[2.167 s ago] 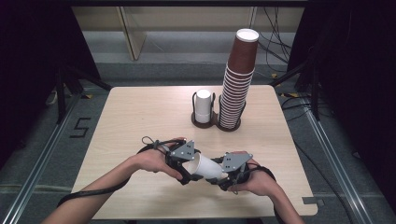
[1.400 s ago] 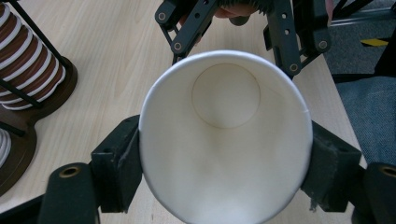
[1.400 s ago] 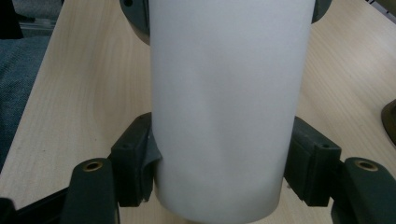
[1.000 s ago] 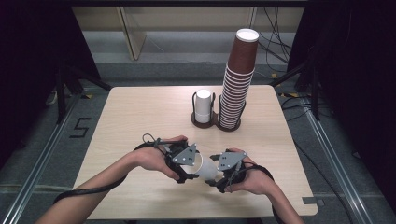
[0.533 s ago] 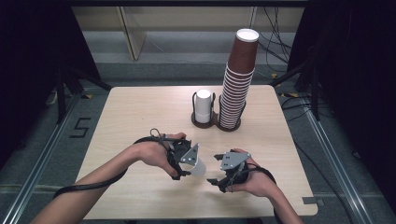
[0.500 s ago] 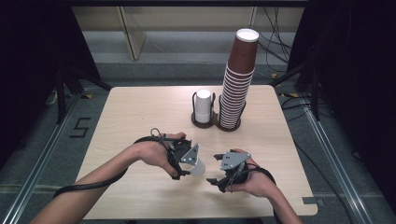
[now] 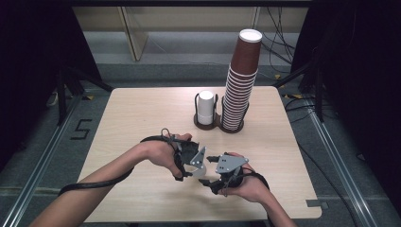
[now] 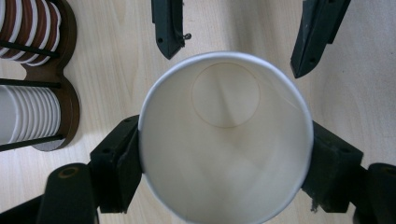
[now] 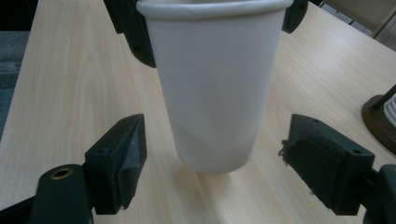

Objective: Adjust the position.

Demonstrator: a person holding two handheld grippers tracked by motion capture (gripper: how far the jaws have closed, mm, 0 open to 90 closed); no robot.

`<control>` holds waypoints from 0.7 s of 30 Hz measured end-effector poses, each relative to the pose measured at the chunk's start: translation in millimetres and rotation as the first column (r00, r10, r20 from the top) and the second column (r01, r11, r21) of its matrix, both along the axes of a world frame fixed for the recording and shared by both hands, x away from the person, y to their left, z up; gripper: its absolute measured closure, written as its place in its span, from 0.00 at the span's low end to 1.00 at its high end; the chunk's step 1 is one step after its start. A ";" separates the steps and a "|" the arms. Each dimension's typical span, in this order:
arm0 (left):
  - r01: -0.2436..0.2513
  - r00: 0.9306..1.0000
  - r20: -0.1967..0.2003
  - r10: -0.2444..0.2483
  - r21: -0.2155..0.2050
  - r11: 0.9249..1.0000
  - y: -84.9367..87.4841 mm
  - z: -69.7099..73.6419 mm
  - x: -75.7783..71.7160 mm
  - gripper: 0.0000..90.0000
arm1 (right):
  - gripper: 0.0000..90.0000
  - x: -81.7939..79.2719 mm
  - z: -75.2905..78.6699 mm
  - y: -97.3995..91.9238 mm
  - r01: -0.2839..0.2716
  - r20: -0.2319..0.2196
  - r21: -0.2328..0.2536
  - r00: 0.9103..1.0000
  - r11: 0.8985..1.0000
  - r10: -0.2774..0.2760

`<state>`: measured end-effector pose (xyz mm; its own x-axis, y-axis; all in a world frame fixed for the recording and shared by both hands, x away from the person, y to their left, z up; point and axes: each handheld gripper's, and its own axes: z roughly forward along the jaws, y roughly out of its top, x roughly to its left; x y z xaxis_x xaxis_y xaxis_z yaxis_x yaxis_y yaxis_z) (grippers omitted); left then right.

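Left gripper view: white cup [image 8: 226,140] pinched at its rim by the left gripper [image 8: 226,168].
Right gripper [image 9: 229,172] jaws, just closing, flank the cup's base without touching, low over the table [image 7: 142,113]. Farther back stand the holder [image 7: 206,124] and the brown cup stack [image 7: 241,80].

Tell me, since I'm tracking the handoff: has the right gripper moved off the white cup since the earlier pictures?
Yes. The right gripper has slid right, away from the white cup and toward the table's right edge; its jaws, just closing, touch nothing.
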<state>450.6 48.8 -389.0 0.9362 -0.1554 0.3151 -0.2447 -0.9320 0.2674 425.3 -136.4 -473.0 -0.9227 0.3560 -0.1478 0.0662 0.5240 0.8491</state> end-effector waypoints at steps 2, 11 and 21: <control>0.006 1.000 -0.002 -0.006 0.009 1.000 -0.3 -0.3 -0.1 0.27 | 0.25 -0.9 -2.5 2.0 0.001 -0.018 -0.003 1.000 1.000 -0.001; 0.032 0.999 0.006 -0.032 0.020 0.999 -4.3 1.1 -0.5 0.27 | 0.29 4.4 -9.5 11.7 -0.015 0.007 0.008 1.000 1.000 0.015; 0.027 1.000 -0.014 -0.027 0.002 1.000 -4.4 0.0 -2.5 0.27 | 0.37 6.4 -9.9 17.4 -0.037 0.027 0.007 0.999 0.999 0.037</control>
<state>448.1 44.4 -389.0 0.9360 -0.1812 0.3017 -0.2659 -0.9257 0.2688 431.7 -119.1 -482.9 -0.9311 0.3229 -0.1698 0.0241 0.5189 0.8545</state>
